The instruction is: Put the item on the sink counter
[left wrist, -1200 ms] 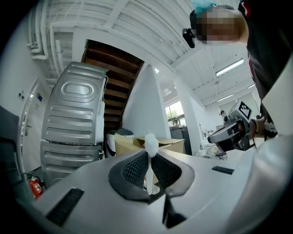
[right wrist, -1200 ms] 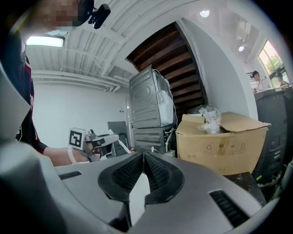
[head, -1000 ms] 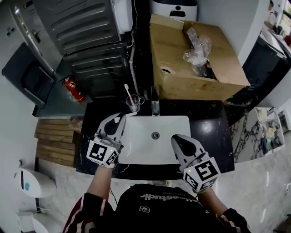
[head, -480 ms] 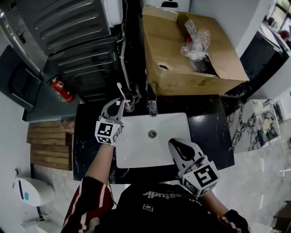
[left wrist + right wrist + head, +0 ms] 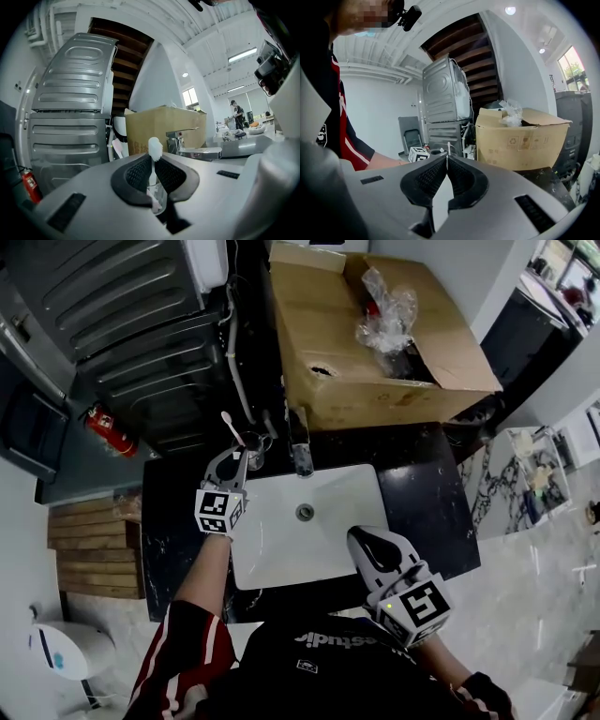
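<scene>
A clear glass cup [image 5: 251, 440] stands on the black sink counter [image 5: 427, 493], left of the faucet [image 5: 300, 454]. In it leans a toothbrush [image 5: 228, 420] with a white head. My left gripper [image 5: 238, 457] reaches right up to the cup with its jaws shut. In the left gripper view the toothbrush [image 5: 154, 148] and cup [image 5: 158, 197] show in line with the slit of the left gripper [image 5: 153, 160], just beyond the tips. My right gripper [image 5: 360, 536] hovers shut and empty at the front right rim of the white sink [image 5: 281, 559]. The right gripper [image 5: 446, 161] holds nothing.
A large open cardboard box [image 5: 375, 362] with crumpled plastic sits behind the counter. A grey ribbed metal appliance [image 5: 122, 315] stands at the back left, with a red fire extinguisher [image 5: 101, 427] beside it. Wooden planks [image 5: 89, 545] lie left of the counter.
My left gripper has moved forward from the sink's front left rim up to the cup and toothbrush. The right gripper has stayed near the sink's front right.
</scene>
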